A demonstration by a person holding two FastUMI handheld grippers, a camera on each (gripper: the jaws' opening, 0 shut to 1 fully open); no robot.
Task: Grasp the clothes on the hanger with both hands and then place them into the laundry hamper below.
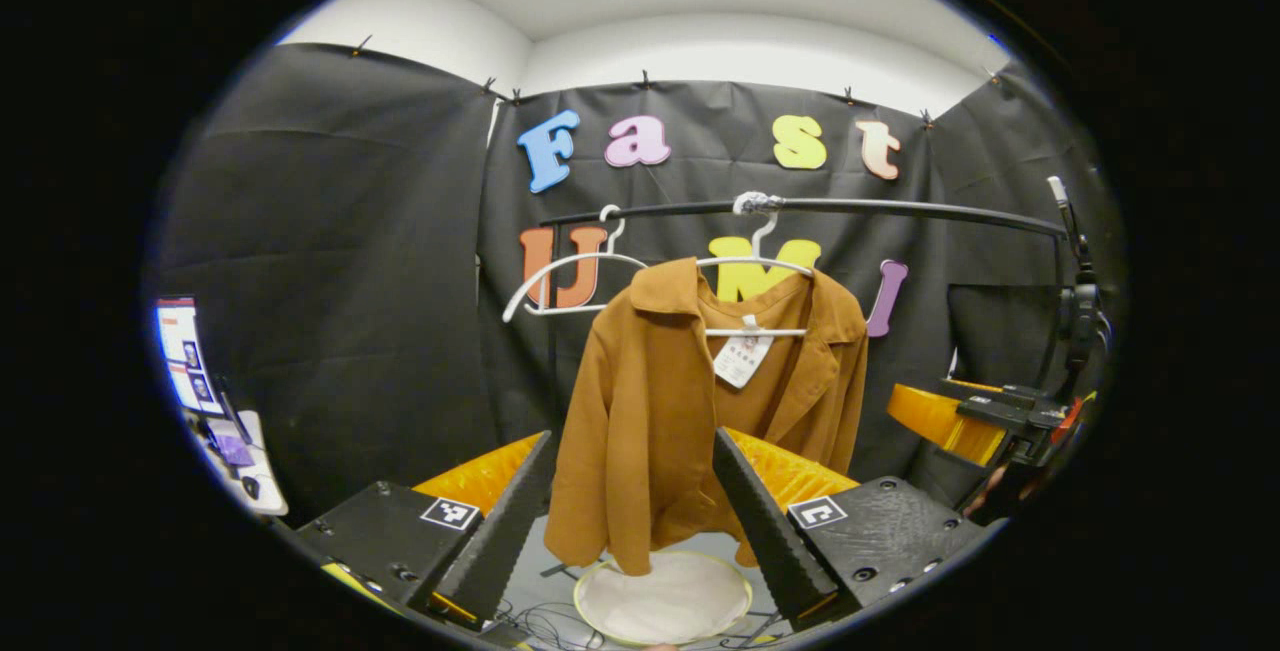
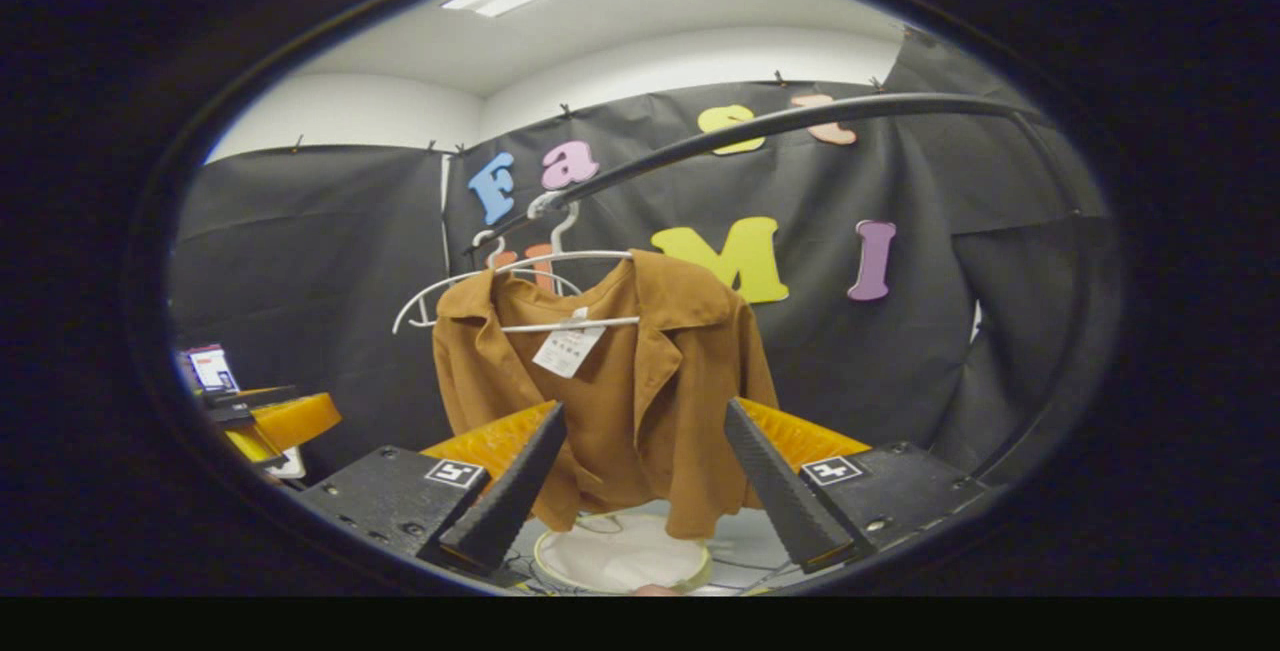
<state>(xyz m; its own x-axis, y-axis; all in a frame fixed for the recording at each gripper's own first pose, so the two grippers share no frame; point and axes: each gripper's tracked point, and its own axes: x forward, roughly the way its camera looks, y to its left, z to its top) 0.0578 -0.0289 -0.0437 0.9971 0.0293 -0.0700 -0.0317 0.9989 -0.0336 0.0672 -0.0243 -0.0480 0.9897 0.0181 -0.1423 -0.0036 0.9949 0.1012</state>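
1. Brown jacket [image 1: 650, 411]: hangs on a white hanger [image 1: 755, 266] from a black rail [image 1: 900, 209]. Collar open, a paper tag [image 1: 740, 359] at the neck. In the right gripper view the same jacket [image 2: 620, 381] hangs from its hanger [image 2: 560, 256] under the rail [image 2: 800, 121], tag [image 2: 567, 349] at the neck.
2. Second white hanger [image 1: 560, 281]: bare, on the rail beside the jacket; seen also in the right gripper view [image 2: 450, 286].
3. Laundry hamper [image 1: 665, 596]: round, pale lining with a yellow-green rim, on the floor directly below the jacket hem. Right gripper view shows it [image 2: 620, 556] in the same place.
4. Left gripper [image 1: 635, 521]: fingers spread wide, nothing between them, short of the jacket; the jacket's lower part appears in the gap.
5. Right gripper [image 2: 640, 491]: fingers spread wide, holding nothing, apart from the jacket, which shows between them.
6. Right gripper as seen in the left gripper view [image 1: 985, 416]: orange and black body at the right edge, level with the jacket's lower half.
7. Left gripper as seen in the right gripper view [image 2: 265, 421]: orange and black body at the left edge.
8. Screen [image 1: 185, 351]: lit, at the far left by the booth wall, above a bench [image 1: 265, 491].
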